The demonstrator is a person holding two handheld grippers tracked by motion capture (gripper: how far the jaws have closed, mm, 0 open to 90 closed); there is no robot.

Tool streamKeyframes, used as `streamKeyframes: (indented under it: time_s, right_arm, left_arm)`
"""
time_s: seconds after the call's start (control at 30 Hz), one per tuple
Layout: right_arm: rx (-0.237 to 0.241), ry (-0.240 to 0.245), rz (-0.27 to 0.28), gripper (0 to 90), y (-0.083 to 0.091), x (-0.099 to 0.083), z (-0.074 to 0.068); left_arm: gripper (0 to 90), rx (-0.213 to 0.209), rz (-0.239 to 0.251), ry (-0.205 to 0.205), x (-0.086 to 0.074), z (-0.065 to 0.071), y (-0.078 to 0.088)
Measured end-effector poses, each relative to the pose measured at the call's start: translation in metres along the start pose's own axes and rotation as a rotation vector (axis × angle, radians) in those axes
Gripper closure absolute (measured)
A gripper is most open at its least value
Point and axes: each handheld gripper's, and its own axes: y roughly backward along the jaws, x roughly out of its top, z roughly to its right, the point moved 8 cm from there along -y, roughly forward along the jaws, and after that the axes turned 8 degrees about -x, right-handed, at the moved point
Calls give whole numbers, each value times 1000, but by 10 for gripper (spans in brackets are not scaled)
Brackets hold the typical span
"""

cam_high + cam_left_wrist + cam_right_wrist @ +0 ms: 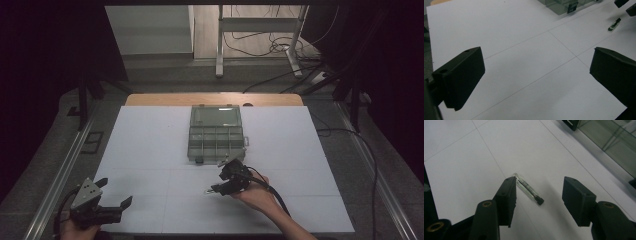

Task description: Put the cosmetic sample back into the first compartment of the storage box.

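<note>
A small clear tube with a black cap [527,188] lies flat on the white table sheet [150,150]; it also appears as the tube [210,190] and as the tube [614,24]. My right gripper [539,182] is low over it, jaws on either side, the left jaw close beside the tube, neither pad pressing on it. In the high view the right gripper [220,186] is just in front of a clear compartment box [216,135]. My left gripper [116,192] rests open near the front left corner, nothing between its jaws [536,52].
The compartment box [609,140] stands with its lid folded back, near the table's middle; its near corner with a latch [571,7] is in the left gripper view. A wooden table edge [210,99] lies beyond. Cables and metal frame legs [219,45] are on the floor behind.
</note>
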Motion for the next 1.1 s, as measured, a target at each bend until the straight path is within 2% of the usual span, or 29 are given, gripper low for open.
streamKeyframes:
  time_s: [0.33,0.67,0.77,0.8,0.97,1.1]
  right_arm:
    - [26,50,-34,565,-14,5,-15]
    - [-16,131,-73,695,-25,-1,-19]
    - [-49,168,-77,772,-27,-2,-20]
    - [-45,173,-80,797,-26,-2,-20]
    - [-43,179,-81,803,-26,-3,-21]
    - [-45,148,-76,804,-24,-2,-20]
  left_arm:
    - [5,-3,0,1,0,0,0]
    - [5,-3,0,-1,0,0,0]
    - [5,-2,-1,-2,0,0,0]
    - [5,-2,-1,-2,0,0,0]
    - [5,-2,-3,-2,0,0,0]
    - [5,-2,-4,-3,0,0,0]
